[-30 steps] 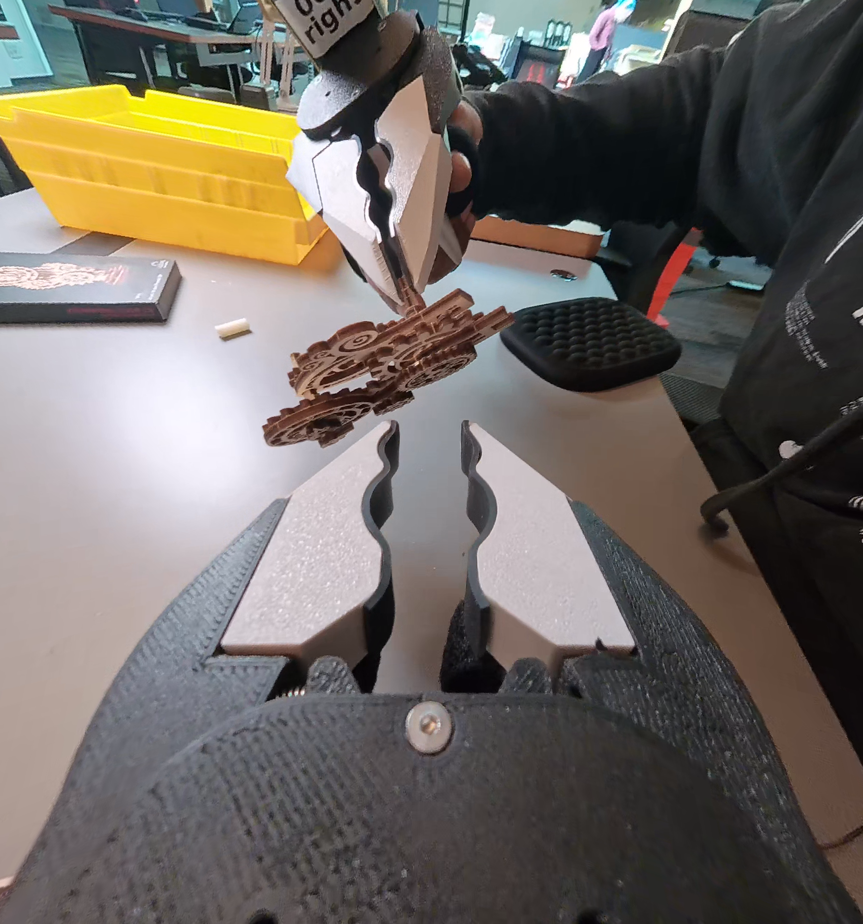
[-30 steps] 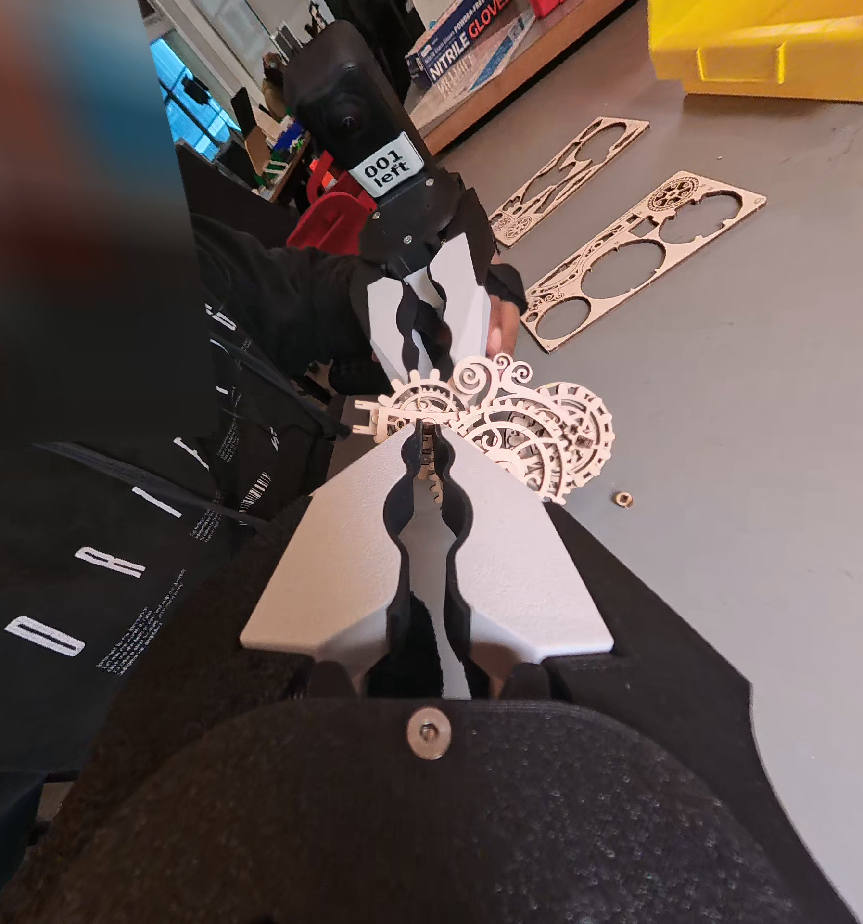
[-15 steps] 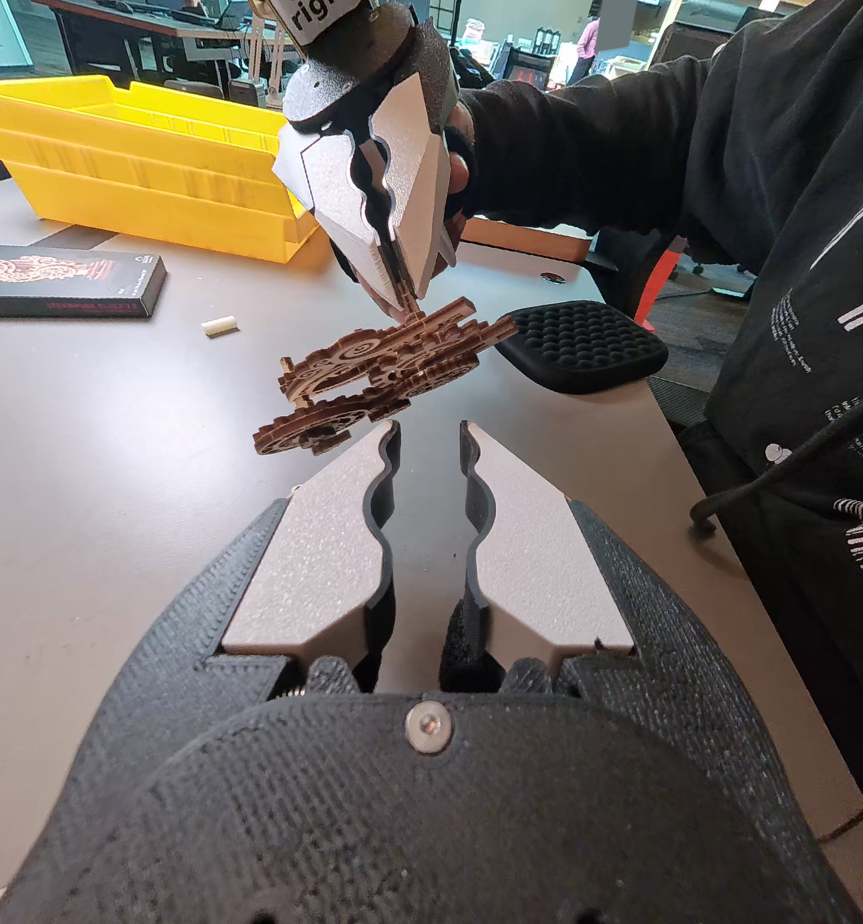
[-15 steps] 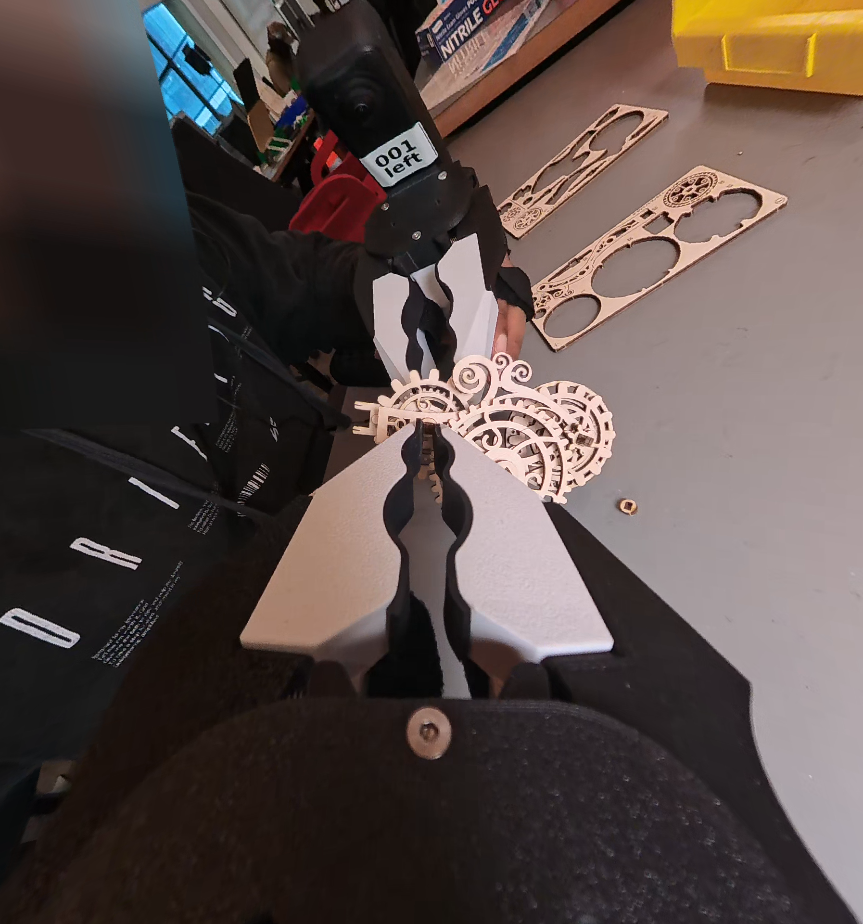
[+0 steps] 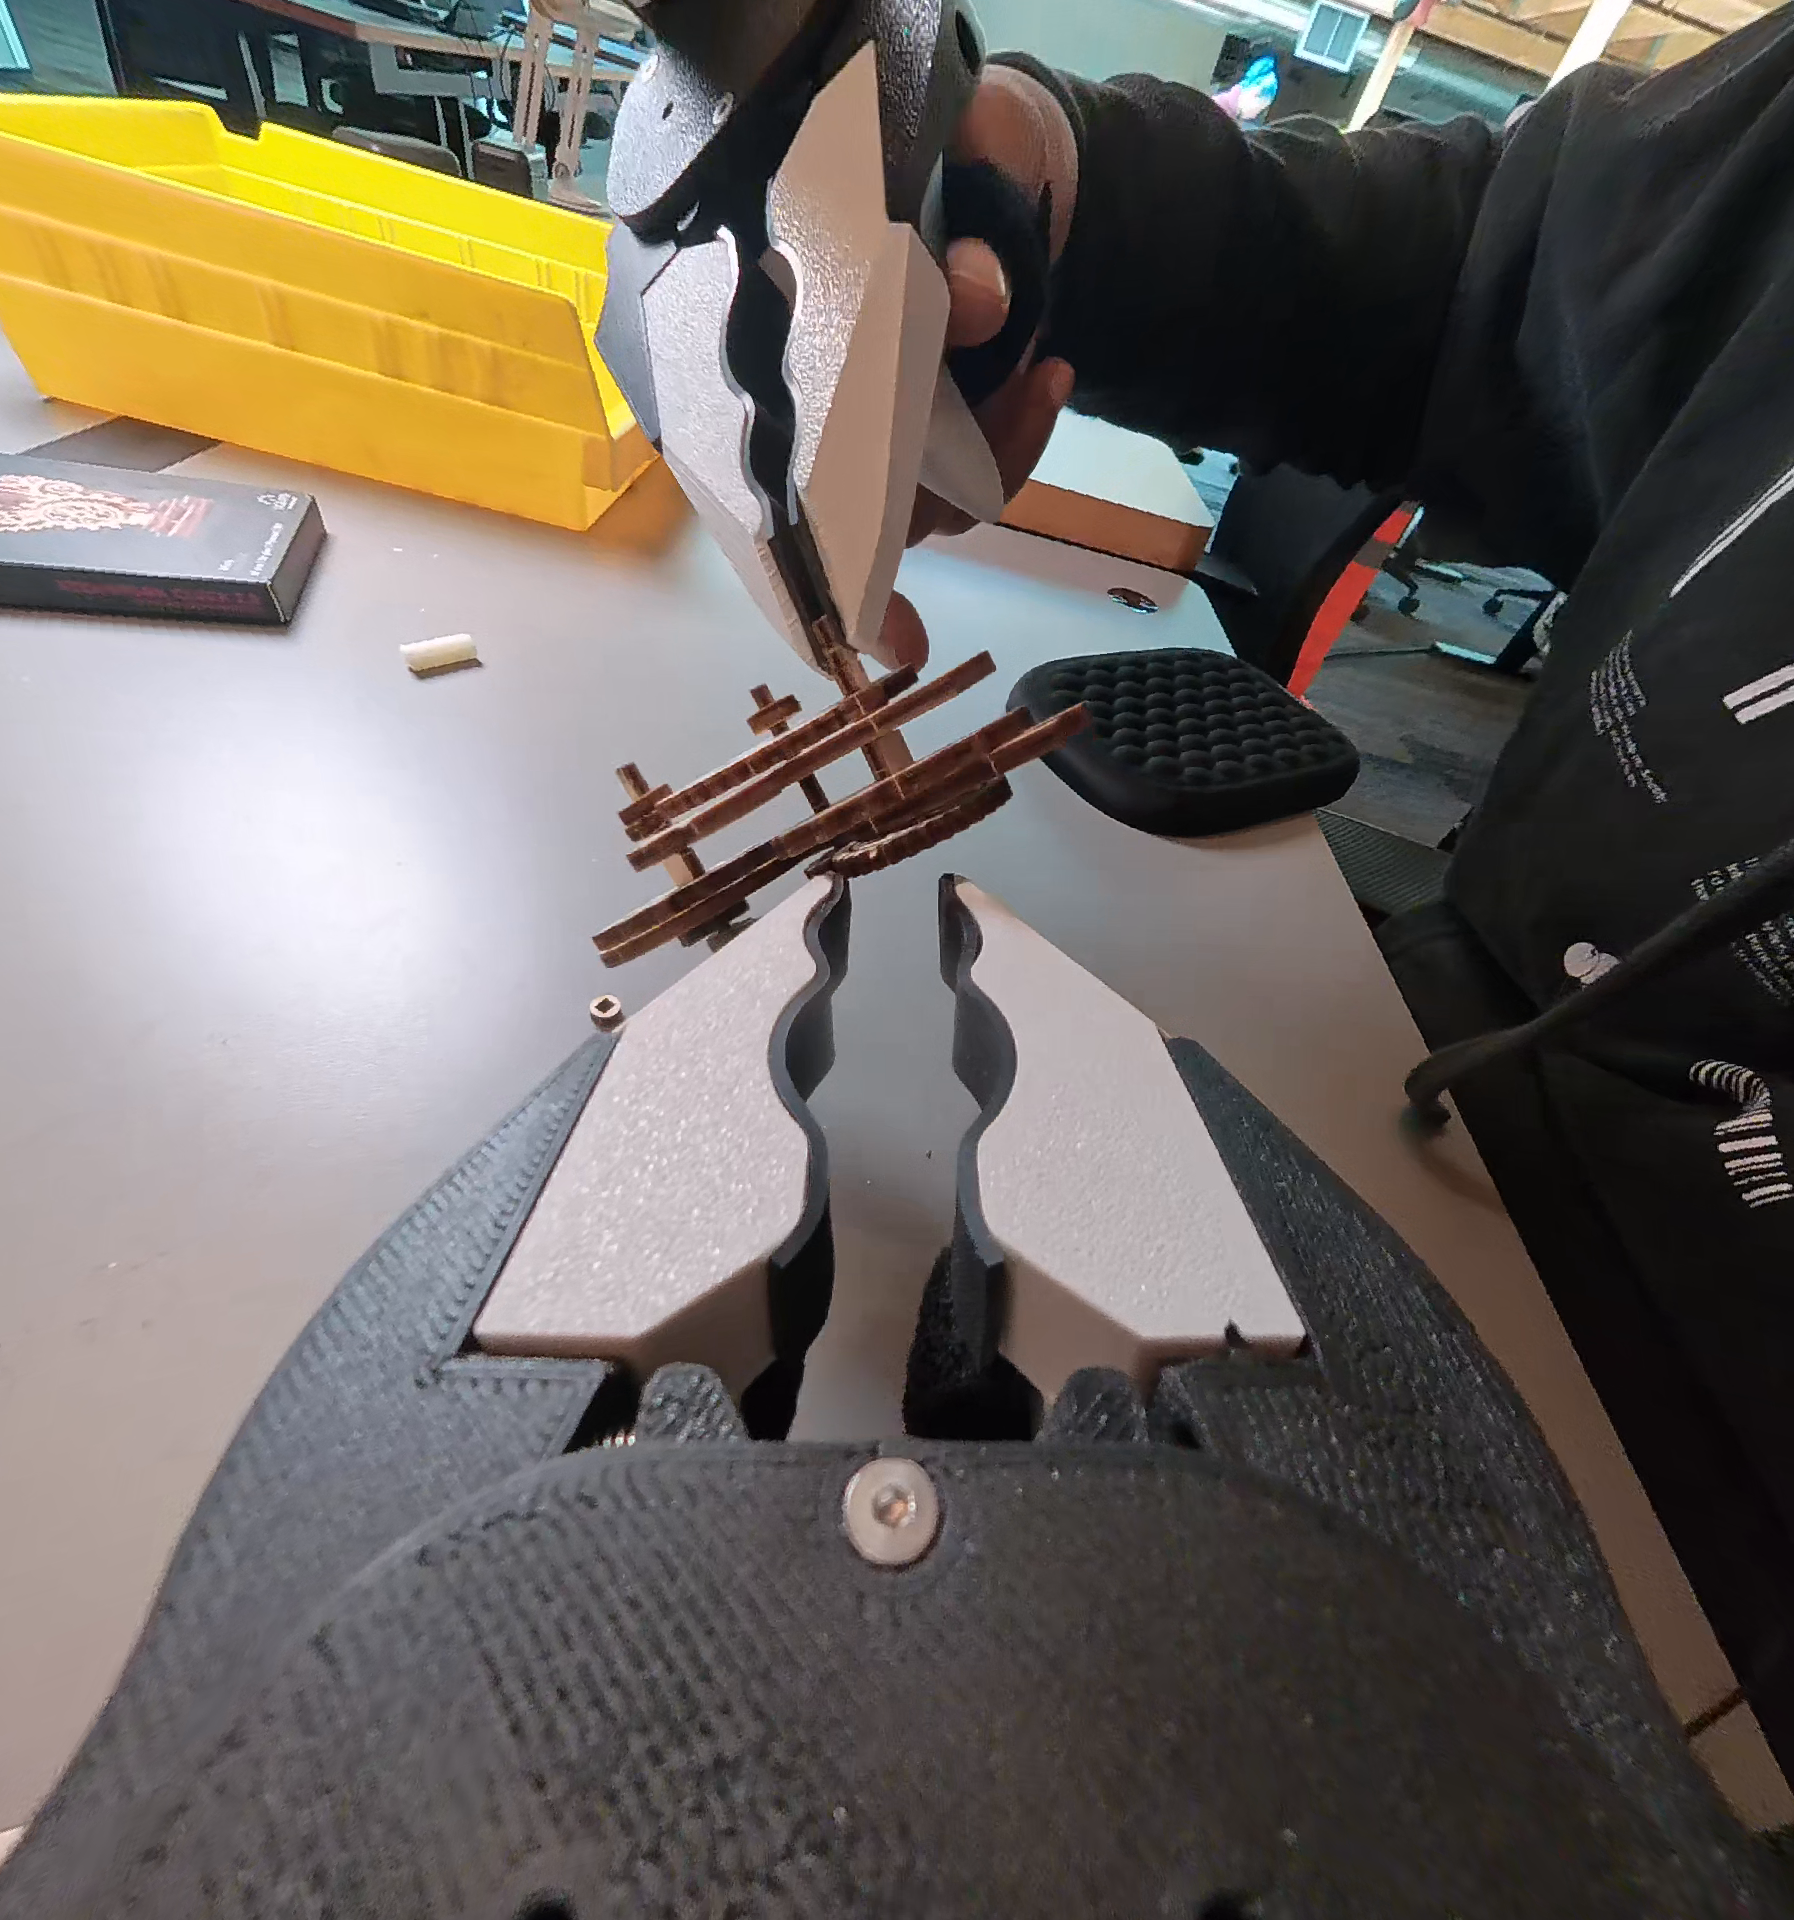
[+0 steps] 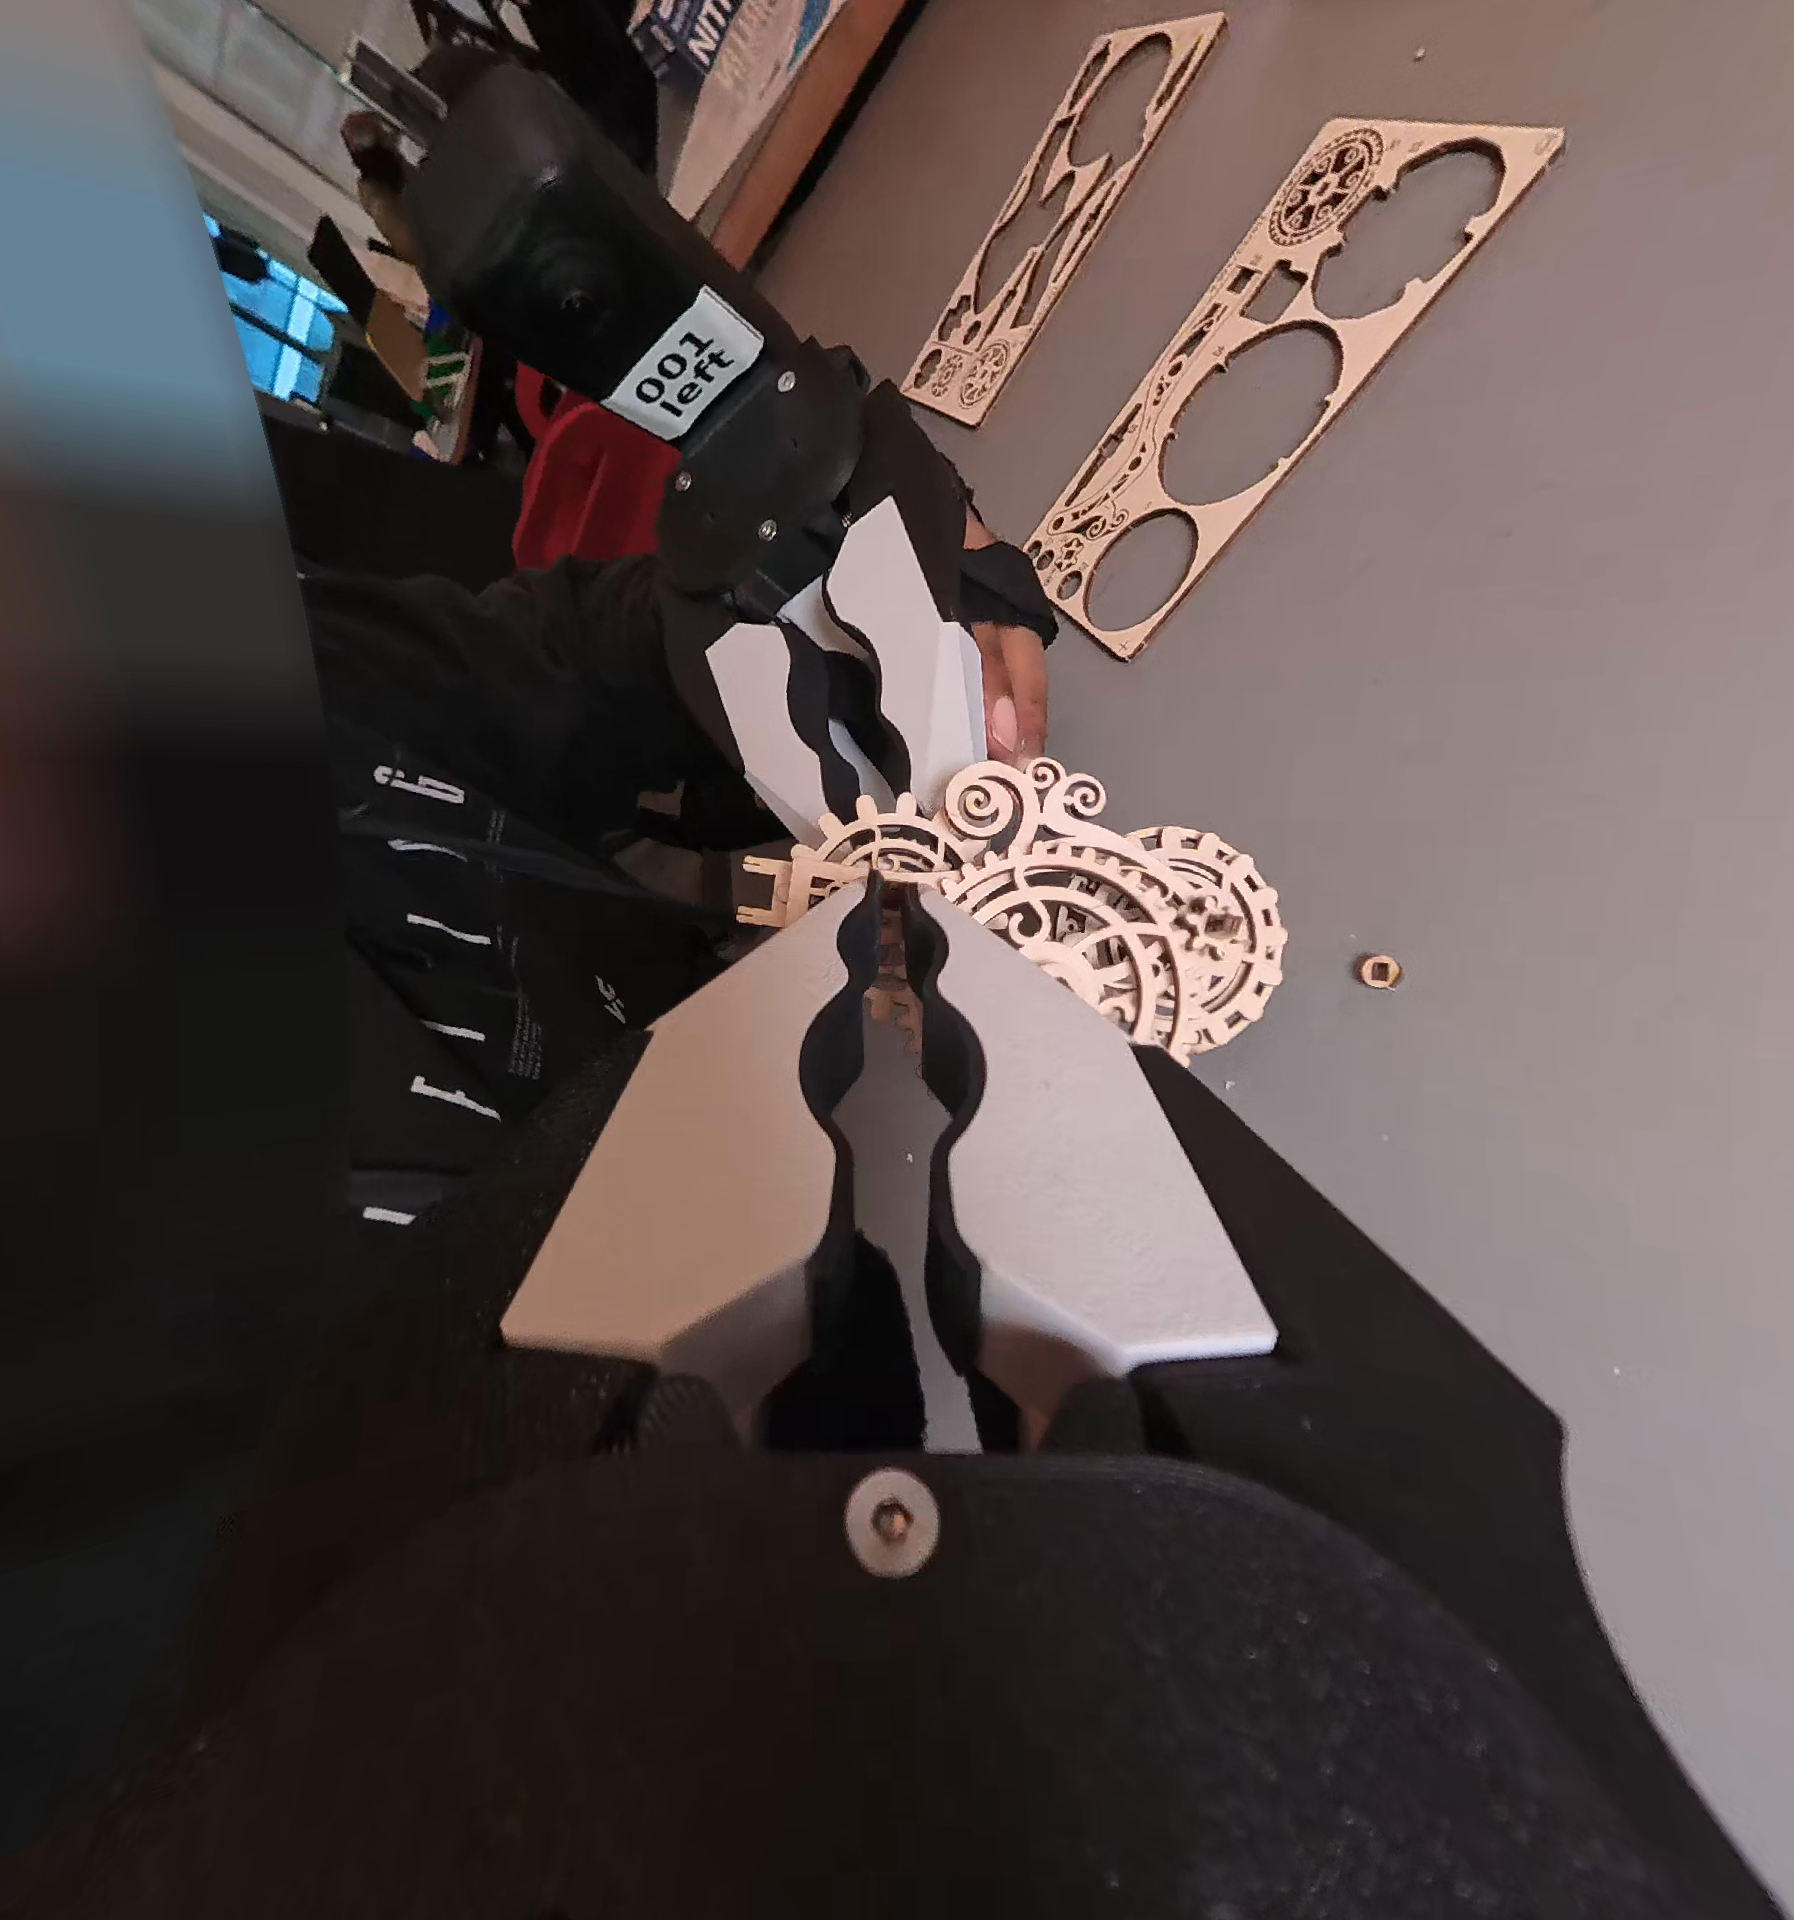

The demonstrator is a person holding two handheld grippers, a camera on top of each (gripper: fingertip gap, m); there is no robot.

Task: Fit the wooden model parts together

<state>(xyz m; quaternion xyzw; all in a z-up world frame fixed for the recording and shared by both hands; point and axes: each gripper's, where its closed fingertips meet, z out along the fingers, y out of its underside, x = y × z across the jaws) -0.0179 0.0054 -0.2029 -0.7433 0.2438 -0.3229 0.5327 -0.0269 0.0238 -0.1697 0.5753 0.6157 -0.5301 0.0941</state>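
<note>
The left gripper (image 5: pixel 888 883) sits nearest the lens with its jaws apart and nothing between them; its left fingertip (image 5: pixel 820 896) comes right up under the lowest gear of the wooden gear model (image 5: pixel 820 800), touching it or nearly so. The model hangs in the air above the grey table (image 5: pixel 197 935), tilted, its stacked plates and axles seen edge-on. Just beyond and above it, the right gripper (image 5: pixel 828 639) is clamped on a thin wooden tab at the model's upper side, and that narrow pinch appears to be the only support.

The main risk, as I judge it, lies there: a push from the left fingertip under the gear could lever the model around the tab, twist it out of the pinch or snap the thin wood. If the left jaws close off-centre they may catch only a gear tooth and jam or shift the train.

On the table below the model lies a small wooden washer (image 5: pixel 602 1006); a dropped model could knock it away. Farther back stand a black ribbed pad (image 5: pixel 1184 738), a dark box (image 5: pixel 114 551) and a yellow bin (image 5: pixel 280 332).
</note>
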